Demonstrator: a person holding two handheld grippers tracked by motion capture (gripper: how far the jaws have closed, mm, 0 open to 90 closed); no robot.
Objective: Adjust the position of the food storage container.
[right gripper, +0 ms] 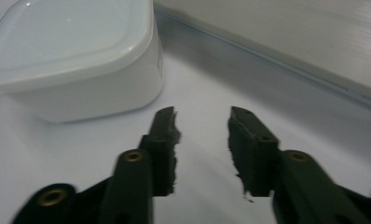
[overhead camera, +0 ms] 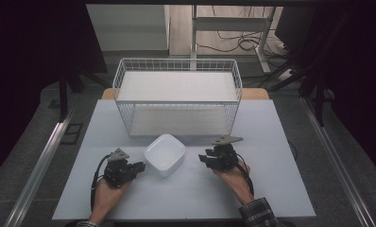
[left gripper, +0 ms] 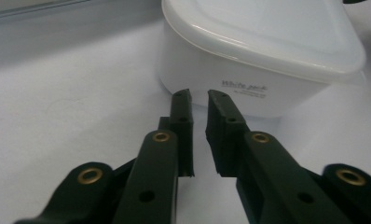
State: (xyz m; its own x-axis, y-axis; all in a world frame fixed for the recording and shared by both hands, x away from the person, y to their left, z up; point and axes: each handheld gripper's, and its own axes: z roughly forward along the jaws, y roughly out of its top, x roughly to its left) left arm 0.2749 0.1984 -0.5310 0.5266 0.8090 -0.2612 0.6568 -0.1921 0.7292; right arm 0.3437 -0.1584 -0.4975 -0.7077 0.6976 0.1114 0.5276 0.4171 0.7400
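Note:
A white square container with a lid (overhead camera: 165,154) sits on the pale table (overhead camera: 271,189), just in front of the wire rack. My left gripper (overhead camera: 140,166) lies at the container's left side, pointing at it. In the left gripper view its jaws (left gripper: 198,93) stand a narrow gap apart with nothing between them, the tips just short of the container's wall (left gripper: 249,88). My right gripper (overhead camera: 204,158) rests to the right of the container, a short gap away. Its jaws (right gripper: 203,112) are open and empty, with the container (right gripper: 72,56) off to their left.
A white wire rack (overhead camera: 176,66) with two white shelves stands at the back middle of the table, open toward me. Metal rails run along both sides of the table. Cables and a desk frame lie on the floor beyond.

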